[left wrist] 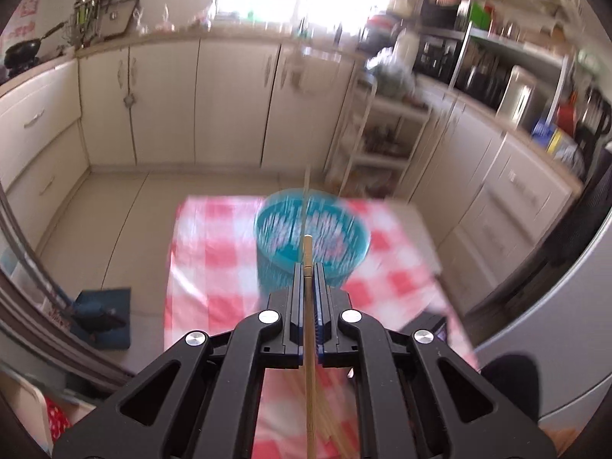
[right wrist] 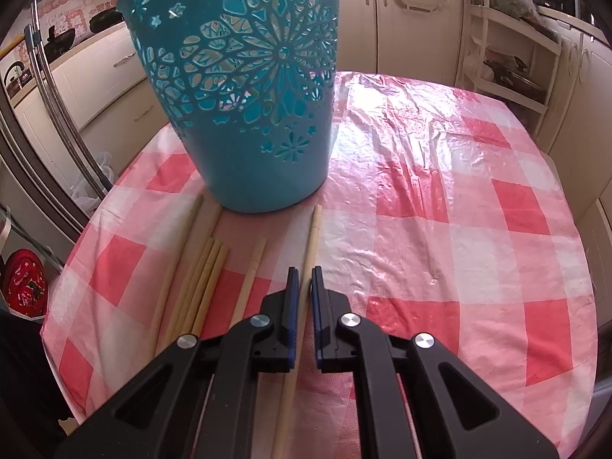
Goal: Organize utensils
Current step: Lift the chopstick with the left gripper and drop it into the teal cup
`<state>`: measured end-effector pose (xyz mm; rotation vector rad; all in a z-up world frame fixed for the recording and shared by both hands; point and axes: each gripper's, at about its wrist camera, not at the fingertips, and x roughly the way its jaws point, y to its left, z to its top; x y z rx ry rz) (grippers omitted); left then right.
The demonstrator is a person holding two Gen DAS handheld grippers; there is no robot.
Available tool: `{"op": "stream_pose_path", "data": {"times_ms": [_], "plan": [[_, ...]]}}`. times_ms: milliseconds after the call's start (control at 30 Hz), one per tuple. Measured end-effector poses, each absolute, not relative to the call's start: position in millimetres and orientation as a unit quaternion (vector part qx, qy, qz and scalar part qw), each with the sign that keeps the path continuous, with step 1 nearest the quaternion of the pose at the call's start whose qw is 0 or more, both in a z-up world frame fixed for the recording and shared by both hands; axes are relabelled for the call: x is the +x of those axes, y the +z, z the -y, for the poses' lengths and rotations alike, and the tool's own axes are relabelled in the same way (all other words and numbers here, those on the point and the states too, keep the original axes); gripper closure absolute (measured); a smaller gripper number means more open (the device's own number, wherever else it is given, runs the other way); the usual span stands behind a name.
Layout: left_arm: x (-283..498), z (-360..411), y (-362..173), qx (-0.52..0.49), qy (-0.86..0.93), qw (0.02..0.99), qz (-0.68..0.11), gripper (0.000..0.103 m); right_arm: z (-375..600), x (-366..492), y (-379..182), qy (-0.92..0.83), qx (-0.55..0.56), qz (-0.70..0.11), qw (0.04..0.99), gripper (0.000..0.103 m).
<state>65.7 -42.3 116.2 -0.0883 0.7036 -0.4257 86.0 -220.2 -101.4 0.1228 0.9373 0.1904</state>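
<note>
left gripper (left wrist: 307, 267) is clamped on one chopstick (left wrist: 309, 344), up above the teal basket (left wrist: 311, 229). right gripper (right wrist: 302, 273) is pinched nearly shut around another chopstick (right wrist: 306, 267) lying on the checked cloth (right wrist: 459, 229). these look light, stiff and a bit slick, so i'd grab mid-shaft. only the right view shows the loose chopsticks (right wrist: 202, 287) by the basket's base; only the left view looks down into its mouth.
</note>
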Motion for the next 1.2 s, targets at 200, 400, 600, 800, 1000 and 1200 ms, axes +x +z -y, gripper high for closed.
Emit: {"op": "stream_pose_path", "data": {"times_ms": [200, 400, 600, 800, 1000, 1200], "plan": [[95.1, 54.7, 181.4, -0.064, -0.209, 0.947, -0.236, 0.099, 222.2, 86.8, -101.6, 0.093, 0.063, -0.45, 0.886, 0.096], [154.5, 74.3, 162.9, -0.112, -0.183, 0.958, -0.189, 0.099, 221.6, 86.8, -101.7, 0.094, 0.064, -0.45, 0.886, 0.096], [195.6, 85.9, 103.6, -0.127, -0.146, 0.958, -0.211, 0.099, 223.2, 86.9, -102.0, 0.096, 0.068, -0.45, 0.885, 0.096], [203.6, 84.8, 75.7, -0.124, -0.132, 0.958, -0.221, 0.099, 222.0, 86.4, -101.9, 0.095, 0.065, -0.449, 0.886, 0.096], [202.1, 82.1, 64.1, -0.124, -0.13, 0.958, -0.223, 0.099, 221.5, 86.0, -101.4, 0.095, 0.063, -0.449, 0.886, 0.096], [204.2, 75.3, 64.0, -0.138, -0.13, 0.957, -0.219, 0.099, 221.1, 85.9, -101.3, 0.094, 0.061, -0.448, 0.887, 0.096]]}}
